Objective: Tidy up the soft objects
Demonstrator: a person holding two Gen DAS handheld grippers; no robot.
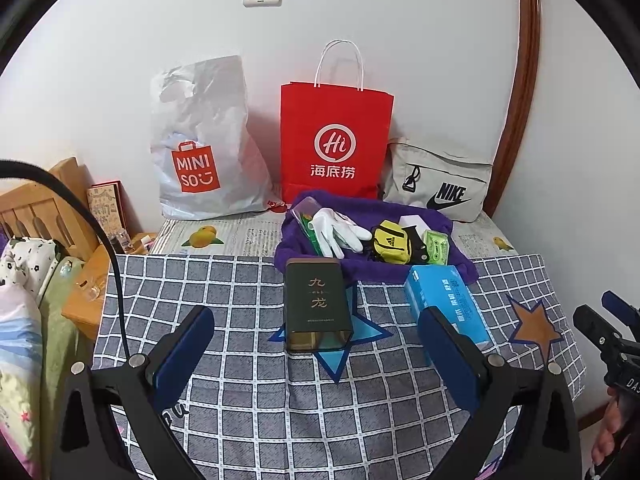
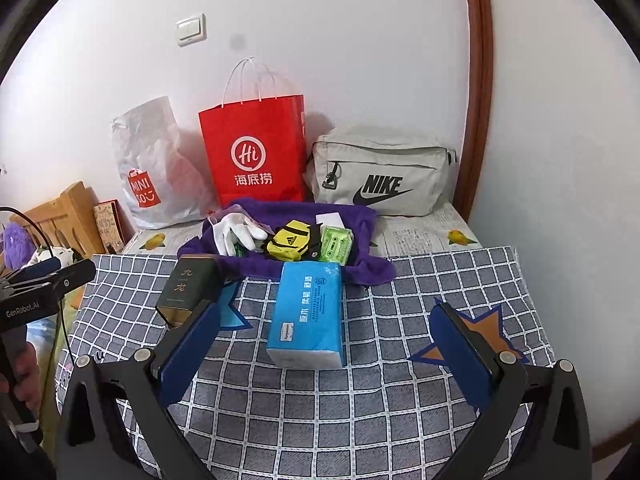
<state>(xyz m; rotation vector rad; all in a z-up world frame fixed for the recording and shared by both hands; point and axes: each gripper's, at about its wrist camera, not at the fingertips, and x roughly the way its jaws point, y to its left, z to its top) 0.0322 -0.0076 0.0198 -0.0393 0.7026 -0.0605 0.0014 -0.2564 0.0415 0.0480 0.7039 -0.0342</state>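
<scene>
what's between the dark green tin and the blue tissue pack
Only bare checked cloth with a blue star separates tin and tissue pack, in the left wrist view.

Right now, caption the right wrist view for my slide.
Open right gripper facing a blue tissue pack on the checked cloth.

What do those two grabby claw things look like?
Each gripper, left and right, has two flat blue finger pads on black arms joined by silver bolts. The left gripper's black body reads "GenRobot.AI" in white, and a thin black cable curves away from it.
</scene>
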